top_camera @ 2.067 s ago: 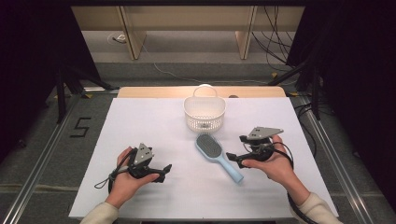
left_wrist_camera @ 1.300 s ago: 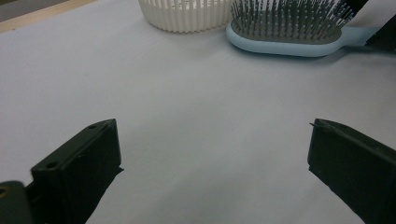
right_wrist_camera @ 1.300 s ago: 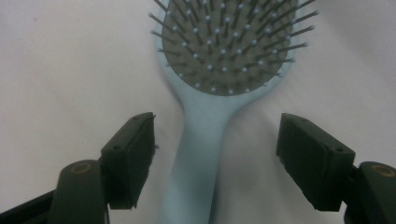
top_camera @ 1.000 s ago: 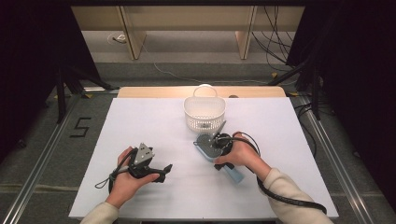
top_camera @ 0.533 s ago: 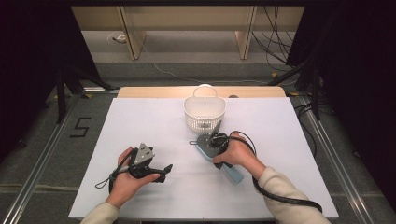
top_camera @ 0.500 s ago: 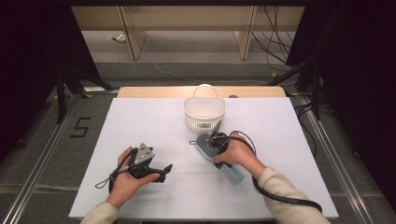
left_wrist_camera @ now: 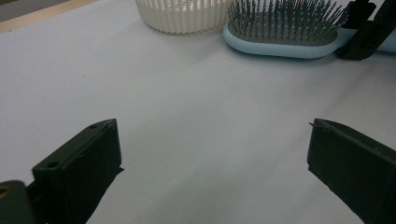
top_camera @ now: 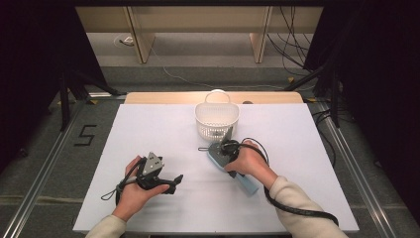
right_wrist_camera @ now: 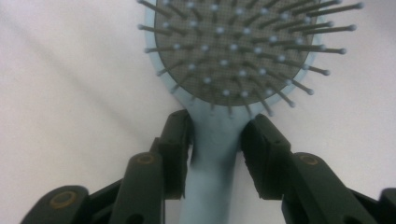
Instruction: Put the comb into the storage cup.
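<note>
The brush point(top_camera: 232, 165) lies bristles up on the white desk point(top_camera: 148, 124), its head just in front of the basket point(top_camera: 216, 119) and its pale blue handle running back toward the person's right forearm. In the high view the right gripper point(top_camera: 225, 148) sits over the neck of the brush, where head meets handle, held by the right hand point(top_camera: 247, 161).

In the right gripper view the jaws of the right gripper point(right_wrist_camera: 215, 135) have just been closing, and the brush point(right_wrist_camera: 233, 51) handle stands between them. The left pad looks to be against the handle; the right pad is at its edge or a hair off, so a firm grip cannot be told. The brush rests flat on the desk.

The left gripper point(top_camera: 171, 181) rests low over the desk at the near left, well apart from the brush, held in the left hand point(top_camera: 133, 191). In the left gripper view the left gripper point(left_wrist_camera: 210, 154) has its jaws wide apart with only bare desk between them; the brush point(left_wrist_camera: 285, 28) and basket point(left_wrist_camera: 187, 14) lie farther off.
</note>
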`<action>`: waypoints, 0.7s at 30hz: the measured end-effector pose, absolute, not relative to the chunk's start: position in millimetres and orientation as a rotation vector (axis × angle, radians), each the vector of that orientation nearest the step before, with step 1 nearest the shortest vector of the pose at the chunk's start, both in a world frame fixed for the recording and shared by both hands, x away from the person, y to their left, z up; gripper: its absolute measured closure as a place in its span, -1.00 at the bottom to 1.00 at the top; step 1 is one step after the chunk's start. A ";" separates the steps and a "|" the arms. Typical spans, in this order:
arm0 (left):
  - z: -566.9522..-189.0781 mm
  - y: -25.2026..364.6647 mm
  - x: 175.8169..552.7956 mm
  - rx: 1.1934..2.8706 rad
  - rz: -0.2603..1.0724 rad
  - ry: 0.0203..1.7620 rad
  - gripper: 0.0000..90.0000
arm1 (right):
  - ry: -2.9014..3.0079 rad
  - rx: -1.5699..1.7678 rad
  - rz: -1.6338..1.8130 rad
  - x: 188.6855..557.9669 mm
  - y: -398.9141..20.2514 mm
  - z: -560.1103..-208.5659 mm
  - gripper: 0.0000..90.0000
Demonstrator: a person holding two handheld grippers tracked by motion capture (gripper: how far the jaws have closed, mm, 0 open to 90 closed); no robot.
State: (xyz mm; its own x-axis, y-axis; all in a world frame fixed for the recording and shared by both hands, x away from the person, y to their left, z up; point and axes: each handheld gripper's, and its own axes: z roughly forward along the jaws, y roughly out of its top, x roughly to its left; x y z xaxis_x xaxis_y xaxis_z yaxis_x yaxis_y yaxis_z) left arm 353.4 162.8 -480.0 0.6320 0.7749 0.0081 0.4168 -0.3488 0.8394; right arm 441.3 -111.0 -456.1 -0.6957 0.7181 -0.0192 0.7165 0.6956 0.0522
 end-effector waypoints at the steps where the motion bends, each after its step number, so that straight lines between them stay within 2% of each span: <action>1: -479.9 162.8 353.3 1.982 0.520 0.935 -0.95 | 2.858 1.210 0.058 441.5 -110.5 -456.0 0.43; 21: -479.8 163.2 353.3 1.982 0.516 0.934 -0.94 | 2.860 1.263 0.064 445.0 -113.4 -455.4 0.57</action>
